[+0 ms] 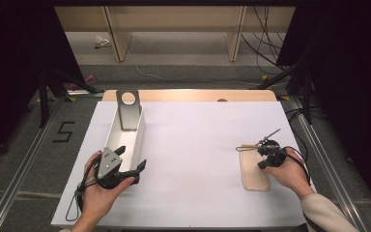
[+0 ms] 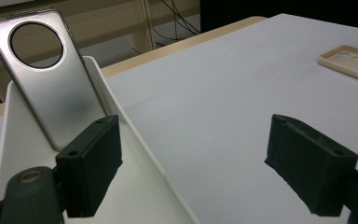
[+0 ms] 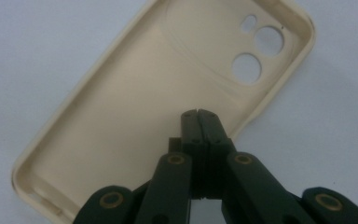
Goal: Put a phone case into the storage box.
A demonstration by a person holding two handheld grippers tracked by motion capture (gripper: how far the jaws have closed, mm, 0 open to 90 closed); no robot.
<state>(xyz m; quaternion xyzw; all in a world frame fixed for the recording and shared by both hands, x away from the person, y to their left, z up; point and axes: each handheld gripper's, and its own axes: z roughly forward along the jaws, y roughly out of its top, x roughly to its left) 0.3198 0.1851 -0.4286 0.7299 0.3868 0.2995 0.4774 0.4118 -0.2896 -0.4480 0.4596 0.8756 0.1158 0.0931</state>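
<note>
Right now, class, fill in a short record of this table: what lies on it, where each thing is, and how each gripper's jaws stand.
surface: white table
left side: white tray, long and narrow
in tray: silver phone, back showing, leaning against the far end wall
right side: beige phone case, lying flat, hollow side up
left gripper: jaws wide open, one over the tray, nothing between them
right gripper: jaws shut together, tips over the case, nothing between them
</note>
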